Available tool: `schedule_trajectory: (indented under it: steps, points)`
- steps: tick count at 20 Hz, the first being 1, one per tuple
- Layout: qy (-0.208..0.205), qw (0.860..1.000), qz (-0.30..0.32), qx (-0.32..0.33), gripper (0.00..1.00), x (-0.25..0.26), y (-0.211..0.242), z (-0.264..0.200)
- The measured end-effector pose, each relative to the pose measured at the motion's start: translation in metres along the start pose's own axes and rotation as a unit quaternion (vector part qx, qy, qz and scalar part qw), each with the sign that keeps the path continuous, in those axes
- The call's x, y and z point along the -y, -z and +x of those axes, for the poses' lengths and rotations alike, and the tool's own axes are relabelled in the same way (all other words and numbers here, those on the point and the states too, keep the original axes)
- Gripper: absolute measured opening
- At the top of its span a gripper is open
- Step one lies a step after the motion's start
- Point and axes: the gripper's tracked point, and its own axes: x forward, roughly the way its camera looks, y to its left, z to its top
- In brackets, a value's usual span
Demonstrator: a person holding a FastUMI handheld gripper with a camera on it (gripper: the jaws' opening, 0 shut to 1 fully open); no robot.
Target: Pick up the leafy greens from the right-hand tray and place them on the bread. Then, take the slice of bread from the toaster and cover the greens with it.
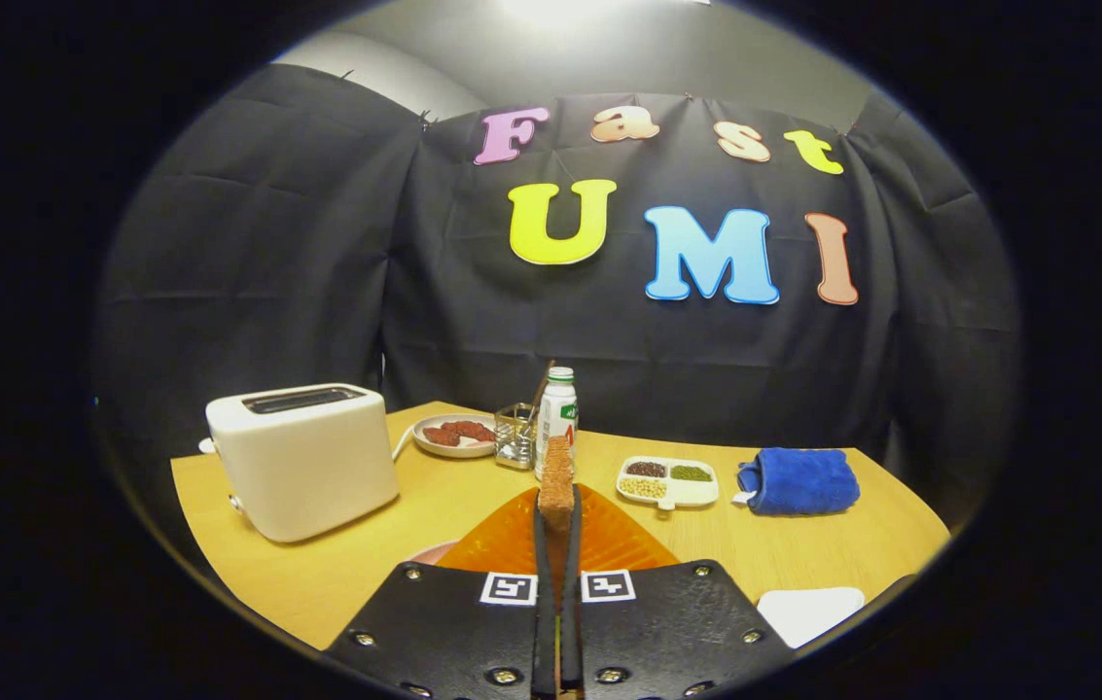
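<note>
Bread slice (557, 483) stands upright on edge, pinched between my gripper's (557, 520) 2 fingers, which are closed nearly together on it. Just beyond them I see an orange ribbed plate (614, 540) on the yellow wooden table (434, 506). A white toaster (302, 457) sits to the left, a divided tray of beans (667, 480) and a folded blue towel (797, 480) to the right. Farther back stand a milk bottle (557, 418), a wire holder (515, 435) and a sausage plate (453, 435), then black cloth wall.
</note>
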Motion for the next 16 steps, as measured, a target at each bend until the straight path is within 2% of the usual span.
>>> schedule_trajectory:
  steps: [4, 9, 16]
  points:
    - [0.012, 0.999, -0.041, -0.013, 0.02, -0.003, 0.025, 0.000]
    - [-0.032, 0.999, -0.033, -0.030, 0.02, -0.040, 0.043, 0.002]
    - [-0.097, 0.988, 0.049, -0.106, 0.03, -0.076, 0.074, 0.005]
